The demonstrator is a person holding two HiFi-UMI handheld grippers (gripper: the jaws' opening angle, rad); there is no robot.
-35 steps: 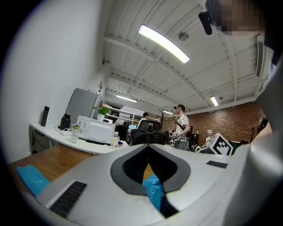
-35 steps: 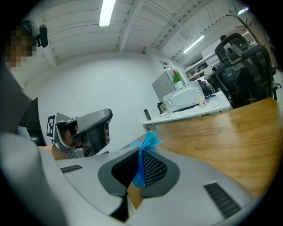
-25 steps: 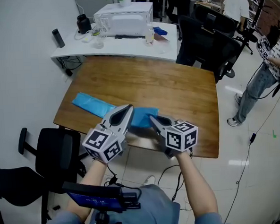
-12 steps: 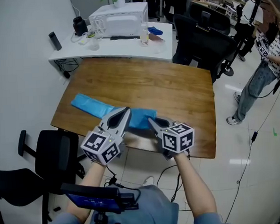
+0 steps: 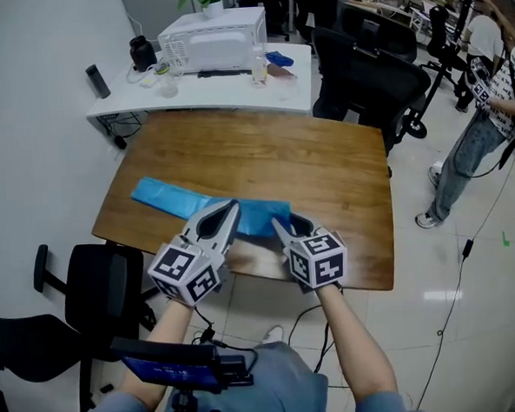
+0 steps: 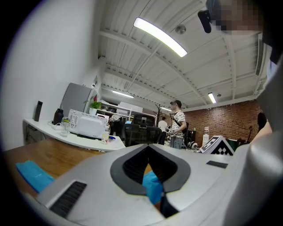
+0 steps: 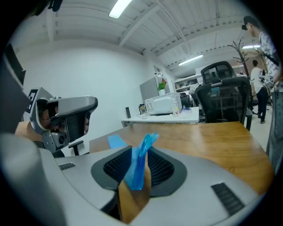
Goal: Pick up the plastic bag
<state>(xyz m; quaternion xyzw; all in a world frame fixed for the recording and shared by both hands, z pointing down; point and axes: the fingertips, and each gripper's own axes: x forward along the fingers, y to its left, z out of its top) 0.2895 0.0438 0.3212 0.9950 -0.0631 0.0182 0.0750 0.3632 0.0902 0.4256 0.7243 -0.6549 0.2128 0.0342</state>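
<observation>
Thin, glossy blue plastic bag (image 5: 188,201), long flat strip, crumpled at near end, lying on smooth wooden table (image 5: 324,162) by near edge, centre of frame. Left tool (image 5: 230,208) closed, pinching blue film. Right tool (image 5: 289,222) narrowly apart, just been opening, upright fold between pads. Bare wood toward upper right.

Thin glossy blue plastic bag (image 5: 181,201), smooth varnished wooden table (image 5: 307,167)

I see a wooden table (image 5: 325,166); behind it, a white desk (image 5: 224,91) bearing a white boxy appliance (image 5: 213,40), with black office chairs (image 5: 362,68) nearby.
</observation>
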